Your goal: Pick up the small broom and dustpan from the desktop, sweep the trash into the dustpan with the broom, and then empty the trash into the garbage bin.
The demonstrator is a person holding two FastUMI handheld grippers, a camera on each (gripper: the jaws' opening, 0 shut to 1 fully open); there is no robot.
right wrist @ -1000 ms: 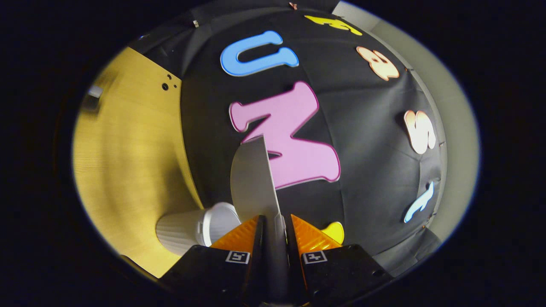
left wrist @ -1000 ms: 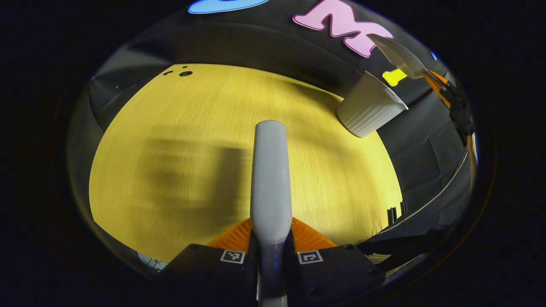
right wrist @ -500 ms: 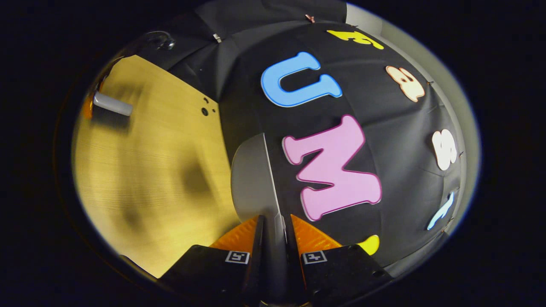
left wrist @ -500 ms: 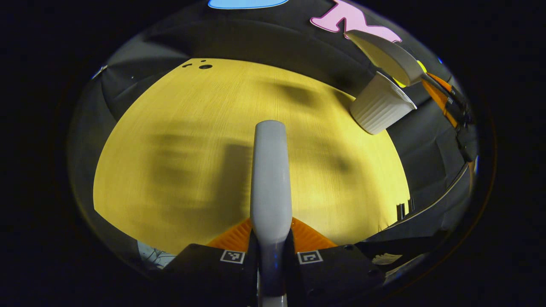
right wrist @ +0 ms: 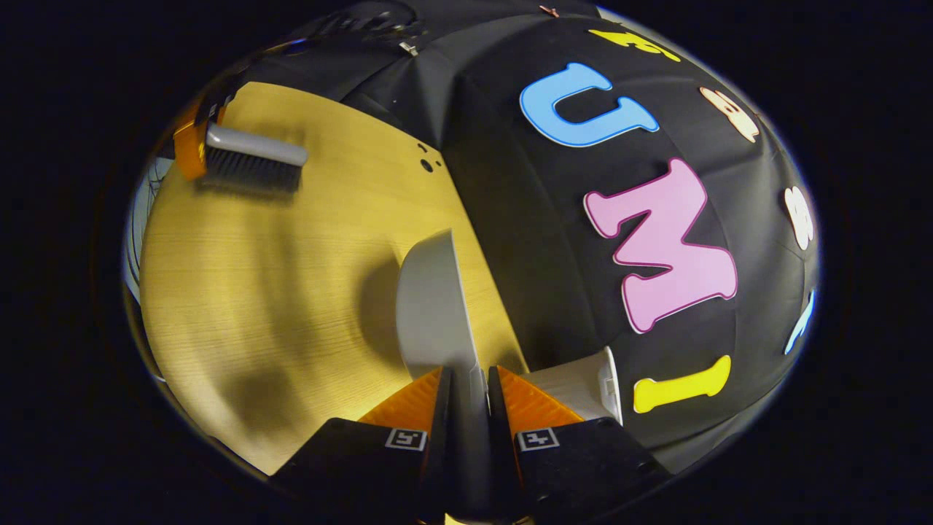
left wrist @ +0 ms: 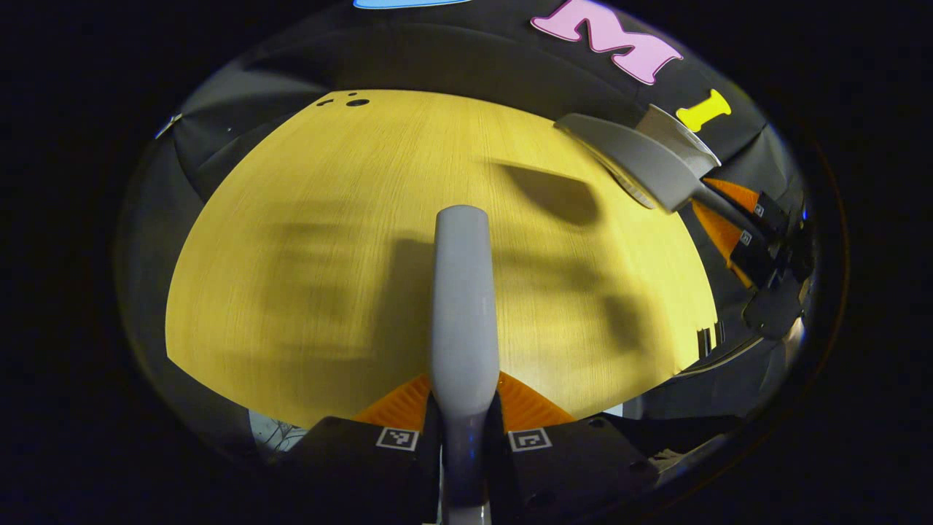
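The dustpan (right wrist: 431, 306) is hanging in the air over the far right part of the desktop (left wrist: 408, 219), its handle clenched between the jaws of the right gripper (right wrist: 466, 397). The white ribbed garbage bin (right wrist: 576, 390) is sitting just beside and below it, near the table's right edge; in the left gripper view it is peeking out from behind the pan. The left gripper (left wrist: 464, 397) is grasping the broom (left wrist: 462, 306) by its handle, both fingers pressing on it, and is holding it above the near middle of the table; the right gripper view is showing its bristles pointing down at the far left.

The pan is hanging so close to the light bin that, I judge, a careless swing could be knocking it over or pushing it off the edge. A slipping handle is the other risk. Nothing else is standing between the tools; I am seeing no trash on the wood.
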